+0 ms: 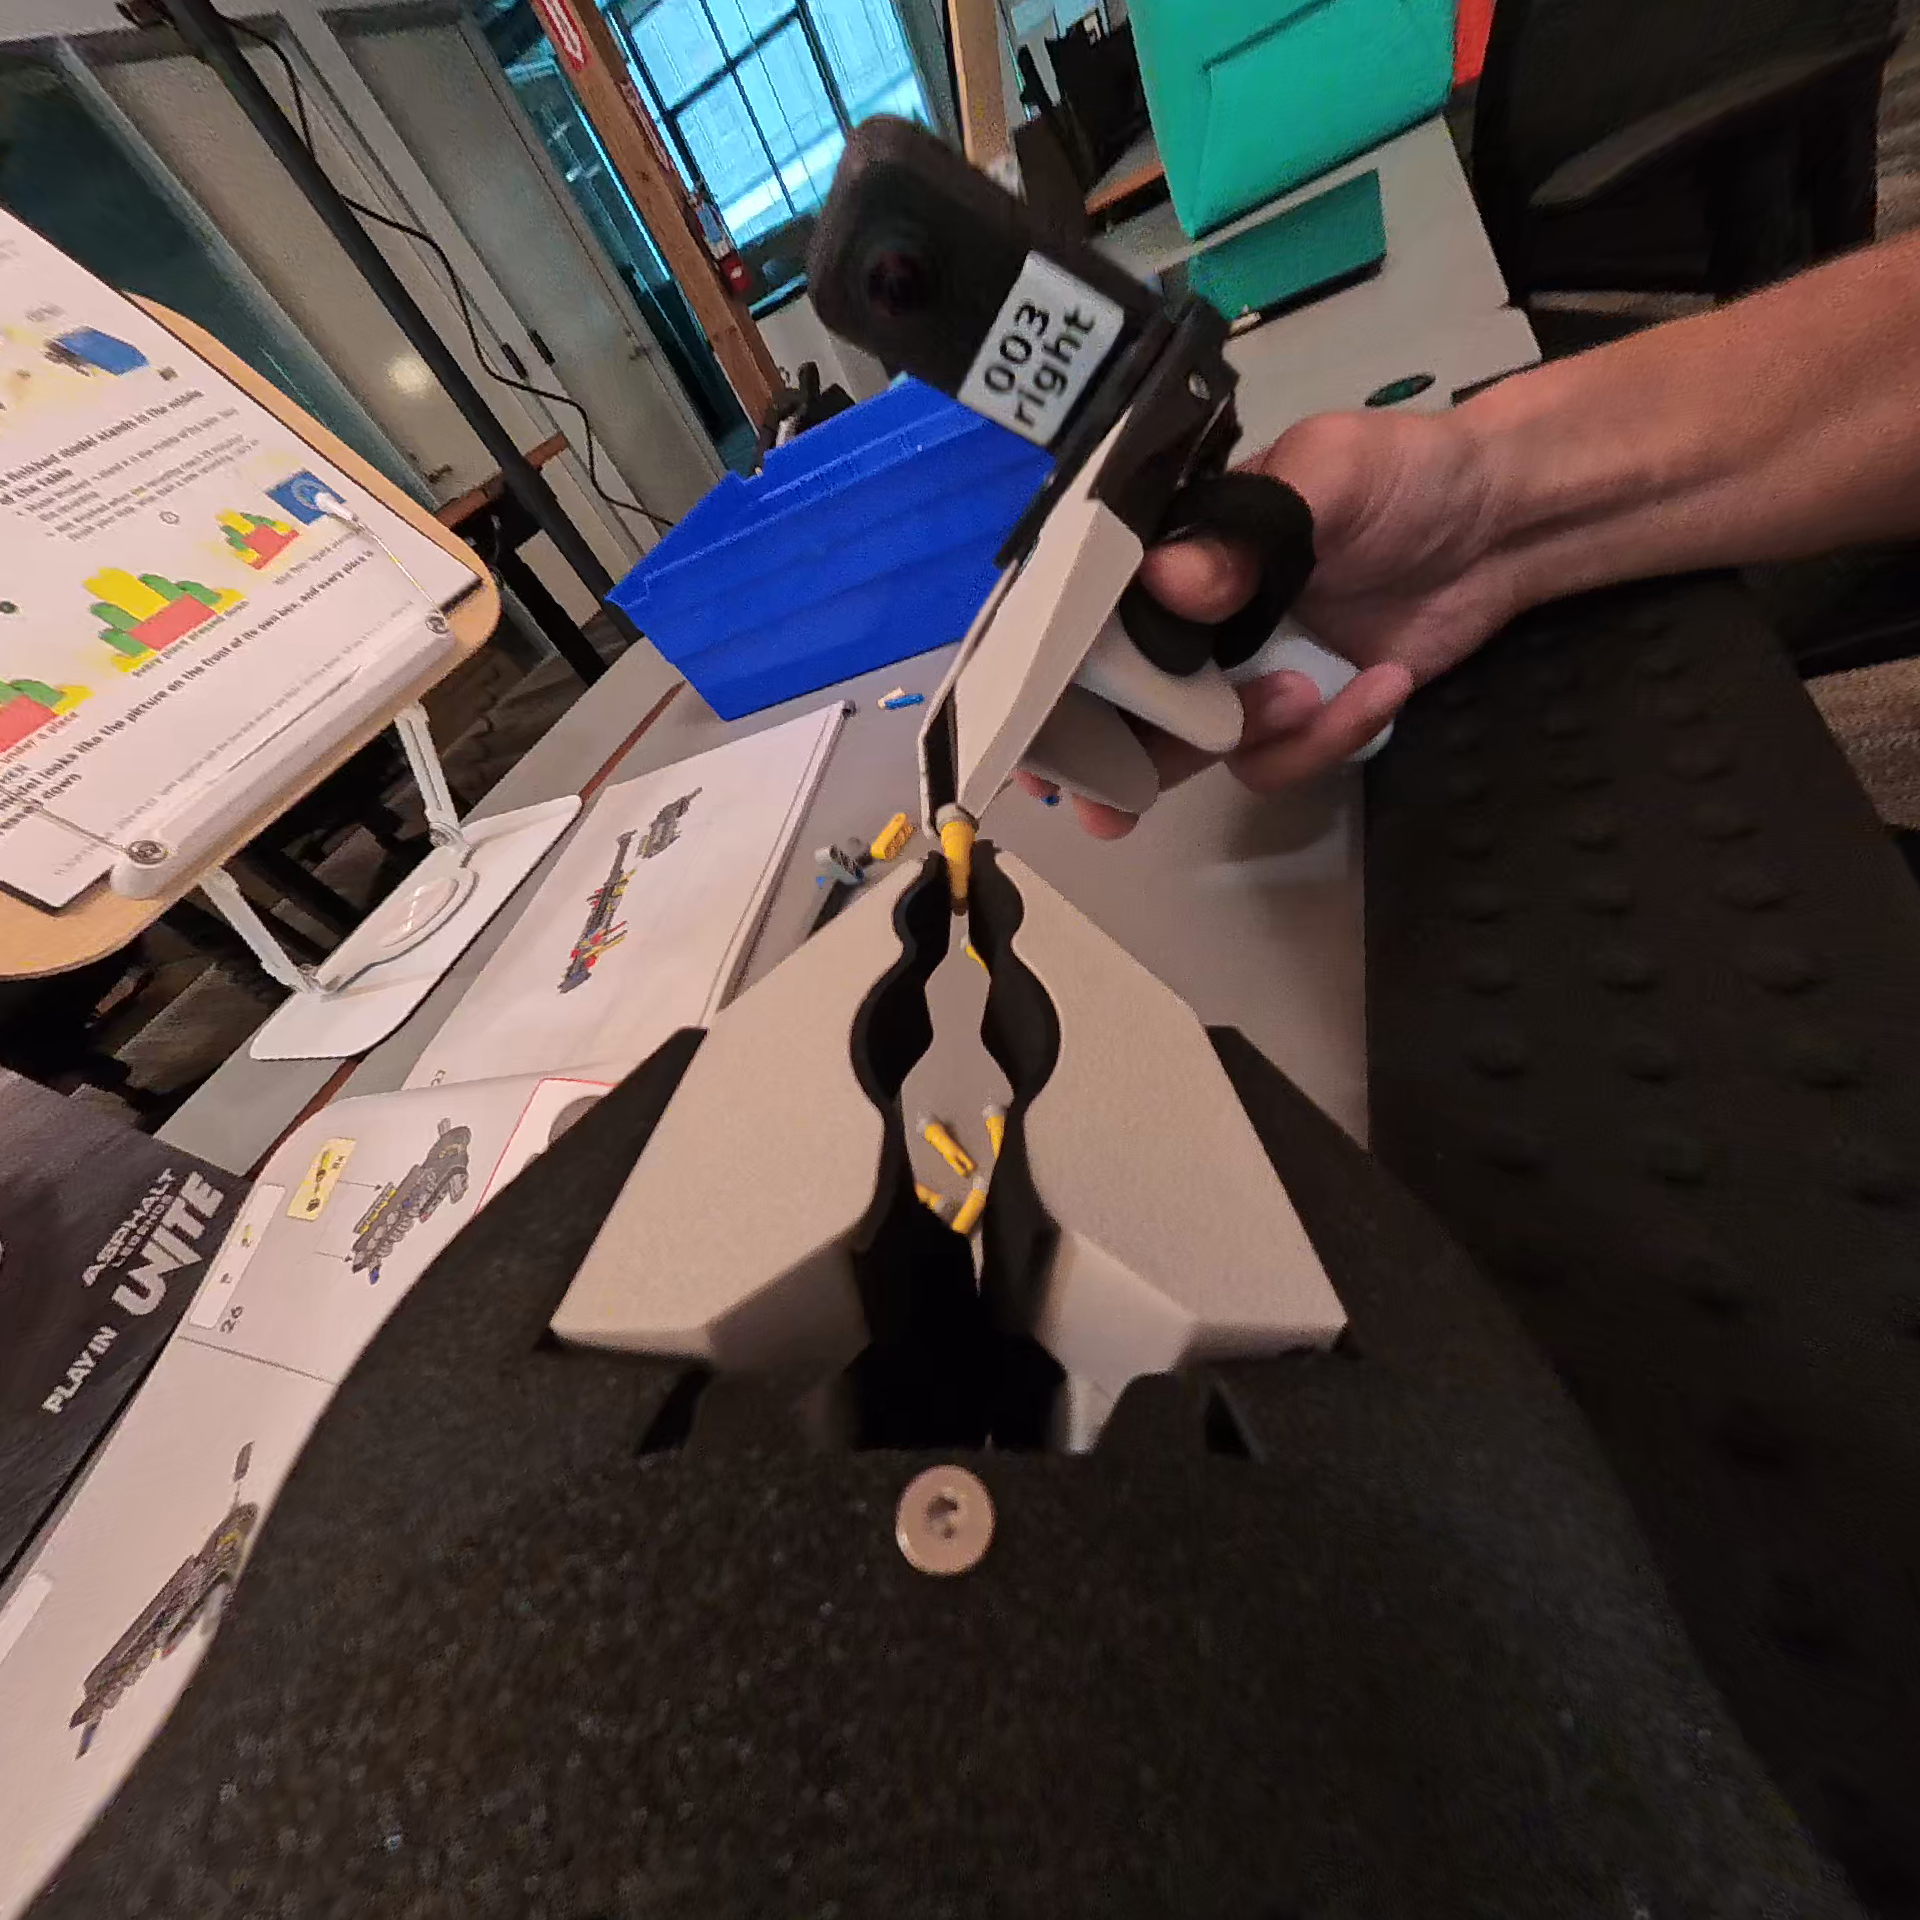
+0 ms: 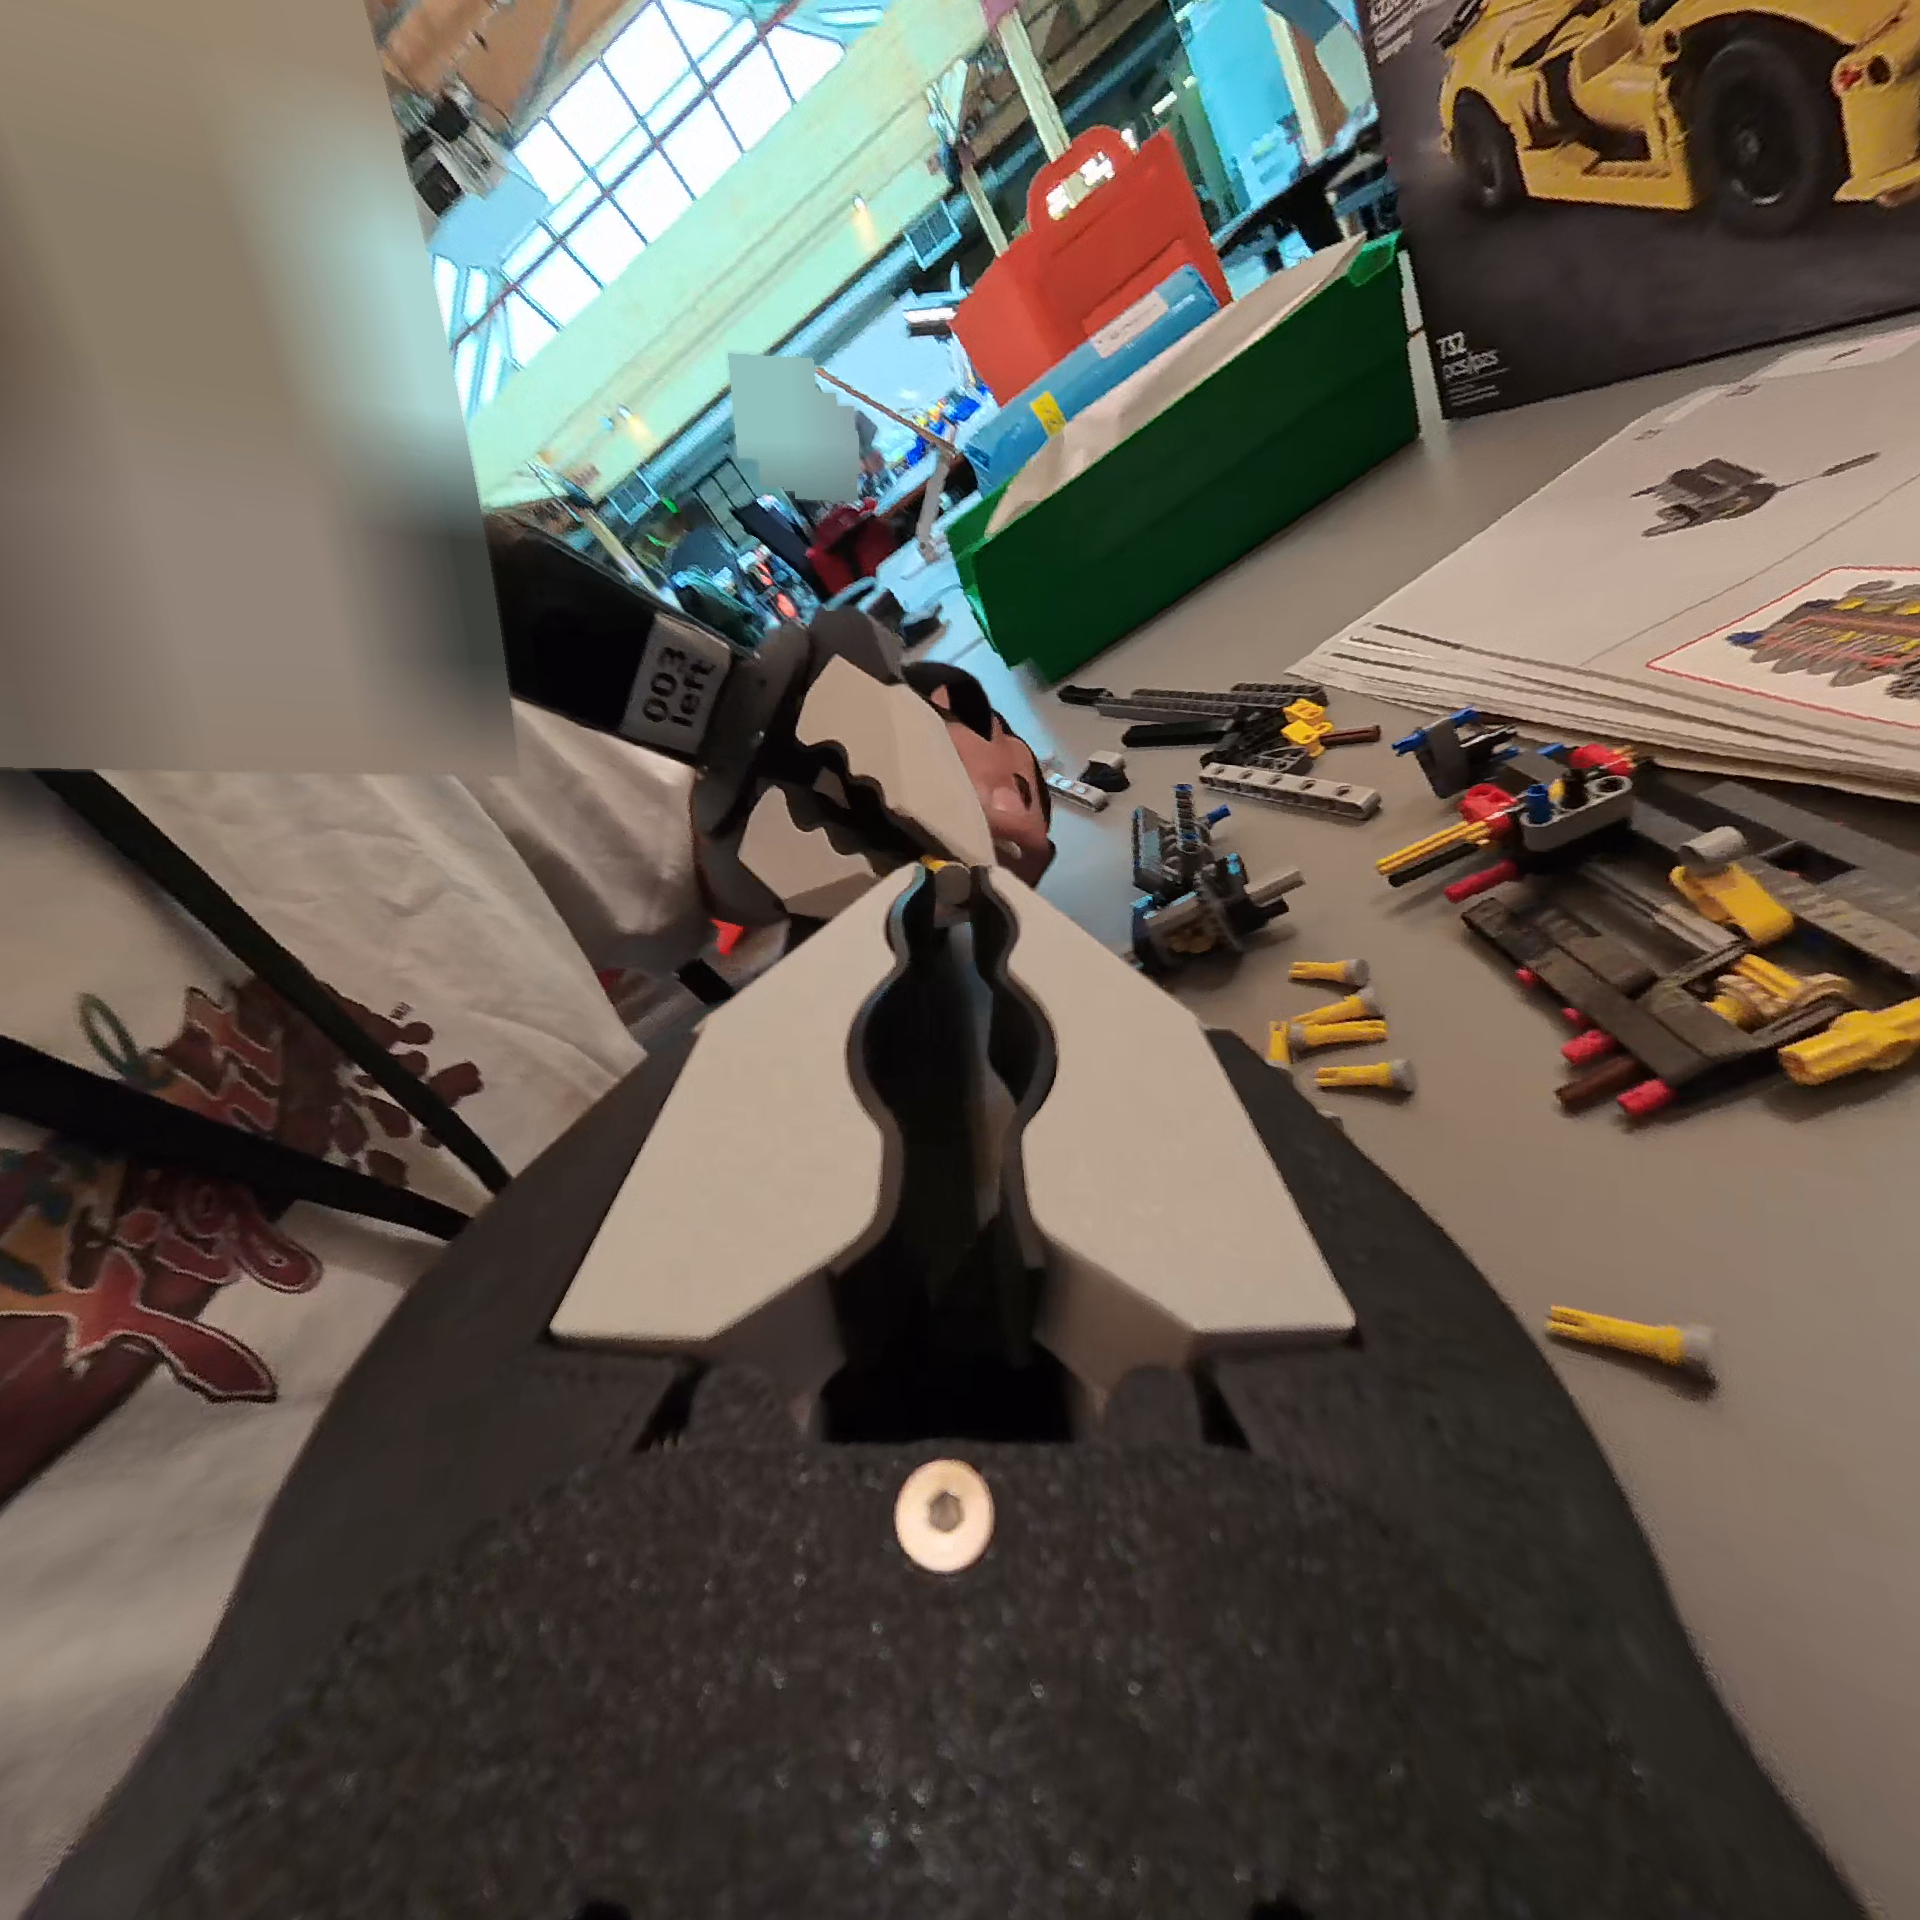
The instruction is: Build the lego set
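A small yellow pin with a grey end (image 1: pixel 957 854) is pinched between both grippers above the table. My left gripper (image 1: pixel 958 883) is shut on its lower part. My right gripper (image 1: pixel 951 816) comes down from above, shut on its grey top. In the right wrist view my right gripper (image 2: pixel 940 881) meets the left gripper (image 2: pixel 961 857) tip to tip, and only a bit of the pin (image 2: pixel 940 871) shows. Several loose yellow pins (image 2: pixel 1340 1029) lie on the table. The part-built black chassis (image 2: pixel 1662 987) and a small dark sub-assembly (image 2: pixel 1195 894) lie to the right.
An open instruction booklet (image 2: pixel 1662 623) and the set's box (image 2: pixel 1662 208) are at the far right, with a green bin (image 2: pixel 1195 499) behind. A blue bin (image 1: pixel 831 551), another booklet (image 1: pixel 644 914) and a sheet on a stand (image 1: pixel 208 540) are to the left. Loose beams (image 2: pixel 1288 784) lie about. The grippers are tip to tip, or close to it.
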The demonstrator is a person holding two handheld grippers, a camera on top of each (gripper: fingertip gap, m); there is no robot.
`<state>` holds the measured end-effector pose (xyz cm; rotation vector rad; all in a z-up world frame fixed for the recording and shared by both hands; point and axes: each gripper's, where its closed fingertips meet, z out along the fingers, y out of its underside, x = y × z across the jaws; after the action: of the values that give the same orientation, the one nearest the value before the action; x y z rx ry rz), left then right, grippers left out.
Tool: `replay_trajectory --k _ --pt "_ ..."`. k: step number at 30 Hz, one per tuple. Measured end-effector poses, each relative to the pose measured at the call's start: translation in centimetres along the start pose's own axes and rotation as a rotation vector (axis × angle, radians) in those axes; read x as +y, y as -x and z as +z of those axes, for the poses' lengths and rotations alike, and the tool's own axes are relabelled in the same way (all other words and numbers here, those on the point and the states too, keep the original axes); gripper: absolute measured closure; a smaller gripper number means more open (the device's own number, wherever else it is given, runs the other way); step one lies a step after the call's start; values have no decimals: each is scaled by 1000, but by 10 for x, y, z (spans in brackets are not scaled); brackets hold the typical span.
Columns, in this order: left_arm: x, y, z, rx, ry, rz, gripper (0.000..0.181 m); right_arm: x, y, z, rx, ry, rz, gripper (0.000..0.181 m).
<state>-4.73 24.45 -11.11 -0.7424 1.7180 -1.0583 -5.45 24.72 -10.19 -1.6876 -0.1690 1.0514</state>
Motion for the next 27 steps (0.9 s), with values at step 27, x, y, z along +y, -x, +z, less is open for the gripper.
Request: replay_trajectory --k 27 --pt "13 -10 4 53 70 81 179 5 28 7 -168 40 43 175"
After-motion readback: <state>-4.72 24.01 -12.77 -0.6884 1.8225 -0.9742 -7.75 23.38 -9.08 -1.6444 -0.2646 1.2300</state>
